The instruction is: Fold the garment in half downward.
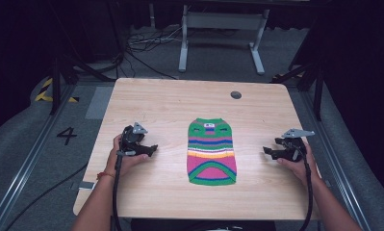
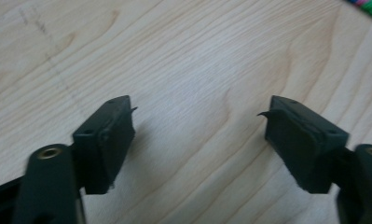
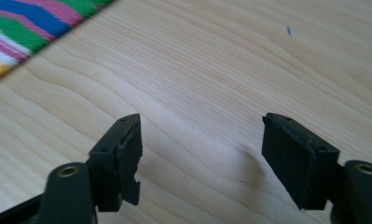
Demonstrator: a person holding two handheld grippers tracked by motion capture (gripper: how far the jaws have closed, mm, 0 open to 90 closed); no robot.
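A striped sweater (image 1: pixel 211 152) lay flat at the middle of the table (image 1: pixel 160 103). The left gripper (image 1: pixel 150 149) rested well to the sweater's left and the right gripper (image 1: pixel 269 152) well to its right, both with jaws apart and empty, over bare wood.

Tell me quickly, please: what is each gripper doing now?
Left gripper: open, holding nothing, over bare table.
Right gripper: open, holding nothing, beside the striped knitted garment.

A pale wooden table (image 1: pixel 151 101) stands on grey carpet (image 1: pixel 31 130) before dark curtains (image 1: pixel 16 43).
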